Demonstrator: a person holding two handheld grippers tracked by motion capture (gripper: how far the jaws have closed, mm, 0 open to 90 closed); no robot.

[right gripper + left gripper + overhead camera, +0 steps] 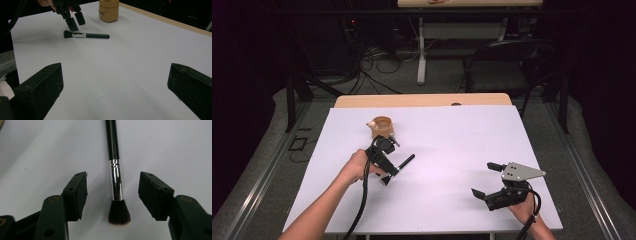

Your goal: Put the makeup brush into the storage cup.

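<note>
High view, table: a white rectangular sheet covers a light wooden tabletop, whose bare far edge shows behind it.
High view, left gripper: the black two-jaw left gripper, held in the person's left hand, points down at the sheet left of centre, right above the brush end.
High view, brush: a black-handled makeup brush with a silver metal ferrule and dark bristles lies flat on the sheet, its handle running away from the gripper toward the upper right.
High view, cup: a tan round open-topped holder stands upright just beyond the left gripper, with a small pale object at its left rim.
High view, right gripper: the black right gripper with a grey three-cornered plate sits near the sheet's right front corner, well apart from the brush, jaws spread wide with nothing between them.
Left gripper view, jaws: the two black pads stand either side of the silver ferrule, apart from it with sheet showing on both sides; no pinch yet.
Left gripper view, brush: bristles nearest the camera, handle leading off to the top.
Right gripper view, jaws: spread wide over bare sheet.
Right gripper view, far side: the brush lies flat, the left gripper just above its bristle end, the tan holder standing beyond.
</note>
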